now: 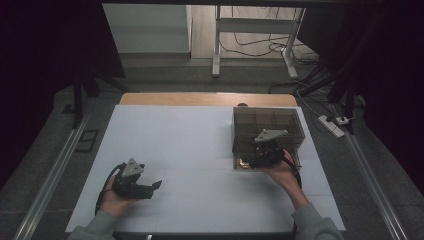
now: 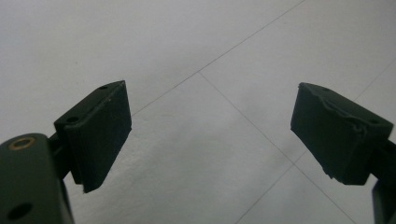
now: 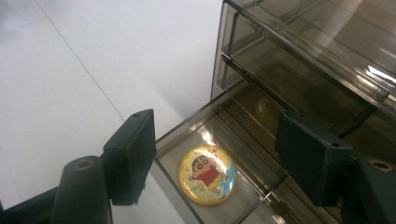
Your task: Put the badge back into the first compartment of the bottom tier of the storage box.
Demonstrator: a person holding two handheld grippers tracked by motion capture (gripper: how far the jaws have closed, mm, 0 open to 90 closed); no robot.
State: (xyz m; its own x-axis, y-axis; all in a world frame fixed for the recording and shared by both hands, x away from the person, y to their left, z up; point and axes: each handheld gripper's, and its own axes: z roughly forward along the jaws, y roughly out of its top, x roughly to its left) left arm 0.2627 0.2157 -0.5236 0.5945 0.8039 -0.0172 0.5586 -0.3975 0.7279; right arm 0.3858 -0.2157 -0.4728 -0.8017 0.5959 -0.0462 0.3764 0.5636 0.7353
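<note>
A dim lab: white-covered table (image 1: 190, 150), metal rails (image 1: 47, 185), floor cables (image 1: 255, 47), power strip (image 1: 331, 126).

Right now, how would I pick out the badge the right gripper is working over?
Find the smoky transparent drawer cabinet at the right of the white table. Its bottom drawer is pulled out toward the person, under the right gripper, whose jaws stand open. Lying flat in it is the round yellow badge with a cartoon boy in red, the one colourful thing there.
</note>
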